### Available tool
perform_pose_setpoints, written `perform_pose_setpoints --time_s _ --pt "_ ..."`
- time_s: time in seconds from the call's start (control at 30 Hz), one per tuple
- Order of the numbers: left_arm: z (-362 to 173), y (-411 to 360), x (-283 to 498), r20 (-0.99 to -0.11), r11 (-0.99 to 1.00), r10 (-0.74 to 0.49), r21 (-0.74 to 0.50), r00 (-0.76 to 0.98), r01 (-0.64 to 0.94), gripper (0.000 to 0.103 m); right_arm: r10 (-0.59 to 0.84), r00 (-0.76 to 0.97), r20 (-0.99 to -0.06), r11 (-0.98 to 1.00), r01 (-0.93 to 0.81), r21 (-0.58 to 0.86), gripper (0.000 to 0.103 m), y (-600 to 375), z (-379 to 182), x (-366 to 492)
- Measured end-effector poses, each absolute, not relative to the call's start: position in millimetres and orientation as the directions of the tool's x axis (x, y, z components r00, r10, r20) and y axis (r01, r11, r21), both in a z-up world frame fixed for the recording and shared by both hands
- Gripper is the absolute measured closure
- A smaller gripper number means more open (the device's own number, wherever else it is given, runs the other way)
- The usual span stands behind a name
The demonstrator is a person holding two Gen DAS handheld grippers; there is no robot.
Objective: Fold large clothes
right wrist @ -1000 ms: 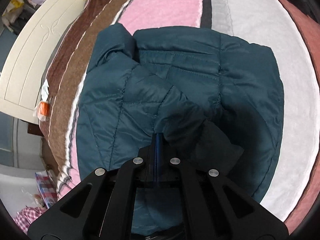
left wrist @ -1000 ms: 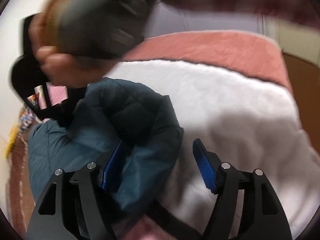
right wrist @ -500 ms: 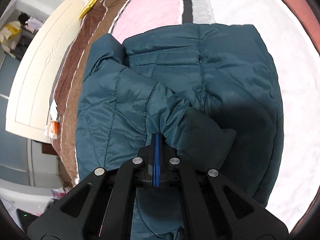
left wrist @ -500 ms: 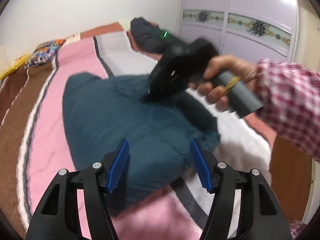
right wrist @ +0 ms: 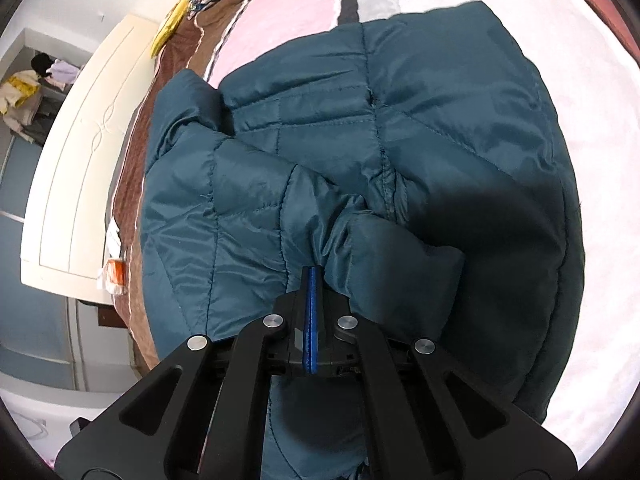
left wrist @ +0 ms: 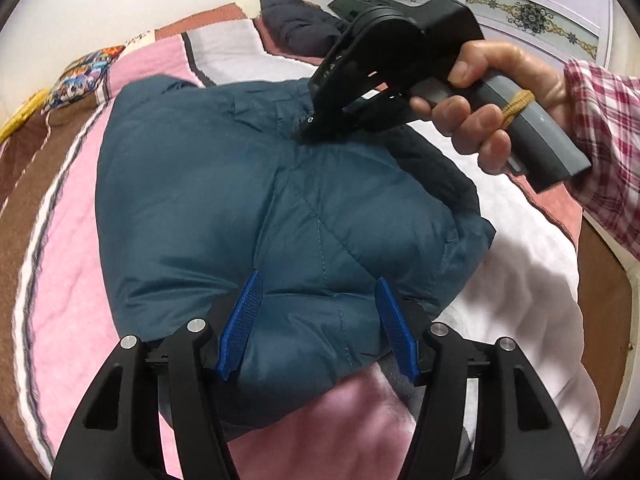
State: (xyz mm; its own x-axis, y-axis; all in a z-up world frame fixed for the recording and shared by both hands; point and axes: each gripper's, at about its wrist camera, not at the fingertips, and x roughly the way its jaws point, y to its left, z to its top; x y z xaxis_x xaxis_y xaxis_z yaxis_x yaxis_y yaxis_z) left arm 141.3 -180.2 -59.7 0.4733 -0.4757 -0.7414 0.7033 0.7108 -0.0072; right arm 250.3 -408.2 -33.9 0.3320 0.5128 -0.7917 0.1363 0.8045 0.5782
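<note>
A teal quilted puffer jacket (left wrist: 208, 200) lies in a bundle on the bed. It fills the right wrist view (right wrist: 420, 152). My left gripper (left wrist: 318, 304) is open, its blue pads on either side of the jacket's near edge. My right gripper (right wrist: 311, 276) is shut on a fold of the jacket and presses down on it. It also shows in the left wrist view (left wrist: 310, 122), held by a hand in a plaid sleeve, at the jacket's far side.
The bed has a blanket (left wrist: 64, 264) striped pink, brown and white. A dark garment (left wrist: 298, 26) lies at the far end. A patterned pillow (left wrist: 86, 76) sits far left. A cream headboard (right wrist: 76, 152) and a wardrobe (left wrist: 500, 12) border the bed.
My left gripper has swung round and come up to the jacket's near edge, now straddling it. My right gripper stays shut on the fold and has lowered with it.
</note>
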Motion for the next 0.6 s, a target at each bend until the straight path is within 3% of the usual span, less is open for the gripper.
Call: perform_pose_setpoints --time_s 0.27,0.6 --pt "-63 -187 147 -0.742 0.709 -0.460 0.022 0.487 0.705 0.044 0.527 0.351 -0.774 0.778 0.168 0.606 0.103 -412 -42 244" --pt "-53 -189 142 -0.741 0.716 -0.457 0.021 0.491 0.698 0.044 0.434 0.376 -0.819 0.827 0.194 0.528 0.103 -398 -21 236"
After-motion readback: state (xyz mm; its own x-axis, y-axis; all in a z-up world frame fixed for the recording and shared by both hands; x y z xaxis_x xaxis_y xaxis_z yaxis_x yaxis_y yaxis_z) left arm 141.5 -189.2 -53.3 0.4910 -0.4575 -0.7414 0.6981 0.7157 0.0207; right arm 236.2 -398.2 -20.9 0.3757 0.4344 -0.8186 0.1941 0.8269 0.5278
